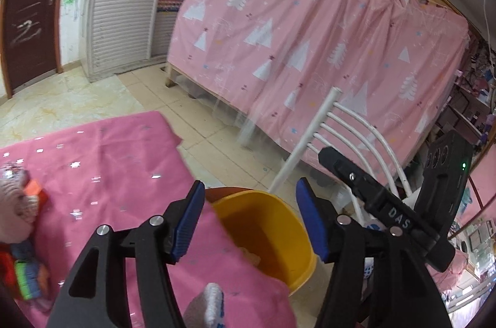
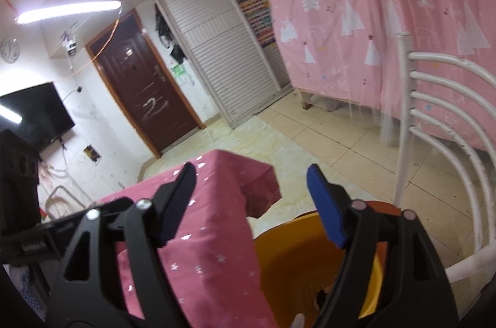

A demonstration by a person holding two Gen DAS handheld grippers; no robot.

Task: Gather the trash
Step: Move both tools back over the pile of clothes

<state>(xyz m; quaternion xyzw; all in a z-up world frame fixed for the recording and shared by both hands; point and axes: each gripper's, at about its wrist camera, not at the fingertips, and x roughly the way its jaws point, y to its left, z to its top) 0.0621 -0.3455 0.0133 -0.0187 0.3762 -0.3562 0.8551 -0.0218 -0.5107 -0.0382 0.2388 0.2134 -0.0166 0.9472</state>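
Note:
A yellow basin (image 1: 272, 238) stands beside the table, below its edge; it also shows in the right wrist view (image 2: 297, 266). Some pale scraps (image 1: 251, 258) lie inside it. My left gripper (image 1: 251, 222) is open and empty, held above the basin's near rim. My right gripper (image 2: 251, 204) is open and empty, above the table corner and the basin. The right gripper's body (image 1: 387, 204) shows at the right of the left wrist view. Colourful crumpled items (image 1: 21, 250) lie on the pink tablecloth (image 1: 117, 179) at far left.
A white metal chair (image 2: 440, 148) stands right behind the basin. A bed draped in a pink curtain (image 1: 310, 33) fills the back. A brown door (image 2: 145, 98), a slatted wardrobe (image 2: 223, 49) and a TV (image 2: 34, 114) line the far walls. Tiled floor (image 2: 334, 135) lies between.

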